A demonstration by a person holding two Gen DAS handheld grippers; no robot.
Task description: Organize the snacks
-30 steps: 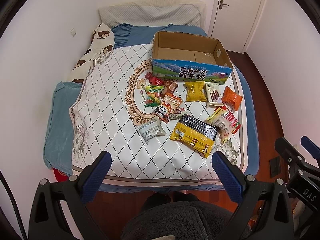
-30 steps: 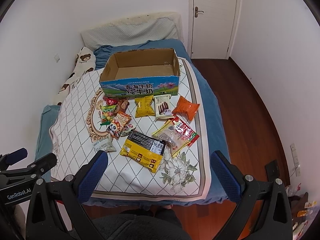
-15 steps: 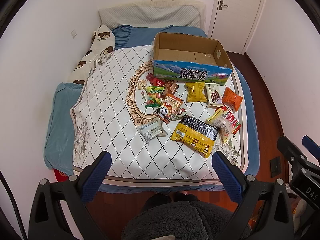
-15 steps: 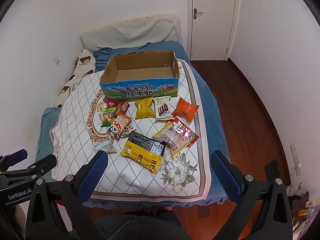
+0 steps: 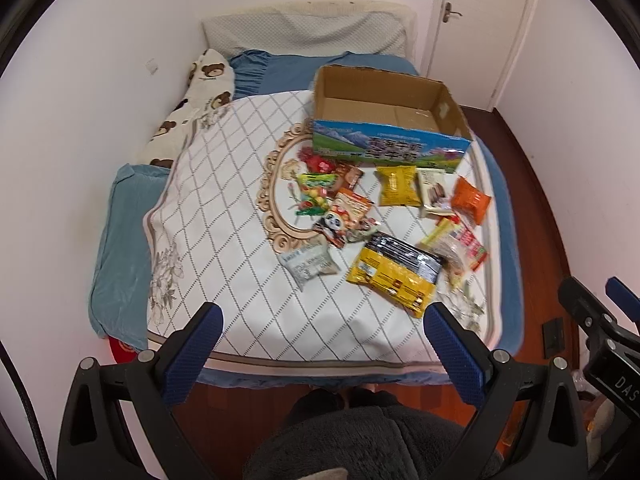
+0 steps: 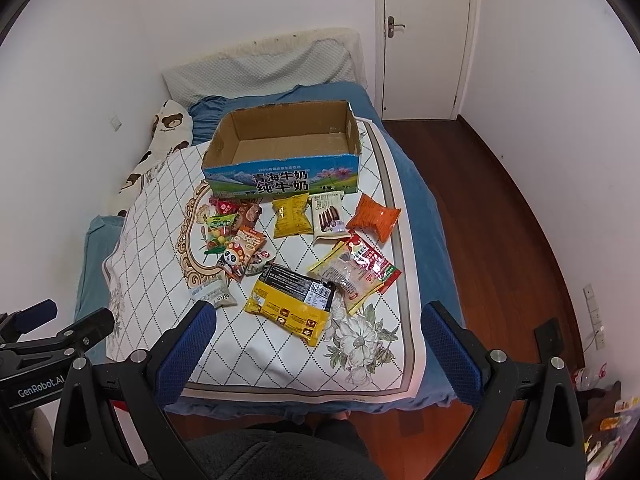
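Observation:
Several snack packs lie loose on the bed's white quilt in front of an empty open cardboard box (image 5: pixel 384 120) (image 6: pixel 284 148). Among them are a large yellow-and-black pack (image 5: pixel 394 274) (image 6: pixel 290 300), a small yellow bag (image 5: pixel 398 186) (image 6: pixel 292 216), an orange bag (image 5: pixel 470 204) (image 6: pixel 374 218), a panda pack (image 5: pixel 340 220) (image 6: pixel 240 254) and a grey-white pack (image 5: pixel 310 262) (image 6: pixel 212 292). My left gripper (image 5: pixel 324 354) is open and empty, held back from the foot of the bed. My right gripper (image 6: pixel 318 354) is open and empty, also short of the bed.
The bed stands against the left wall, with a bear-print pillow (image 5: pixel 200 92) and a grey pillow (image 6: pixel 260 68) at its head. Wooden floor (image 6: pixel 500 220) runs along the right side to a closed white door (image 6: pixel 424 36). The person's dark-clothed lap (image 5: pixel 360 440) fills the bottom.
Both views have shifted slightly toward the bed; the snacks and box sit a little lower in frame. Nothing on the bed has moved and both grippers stay open.

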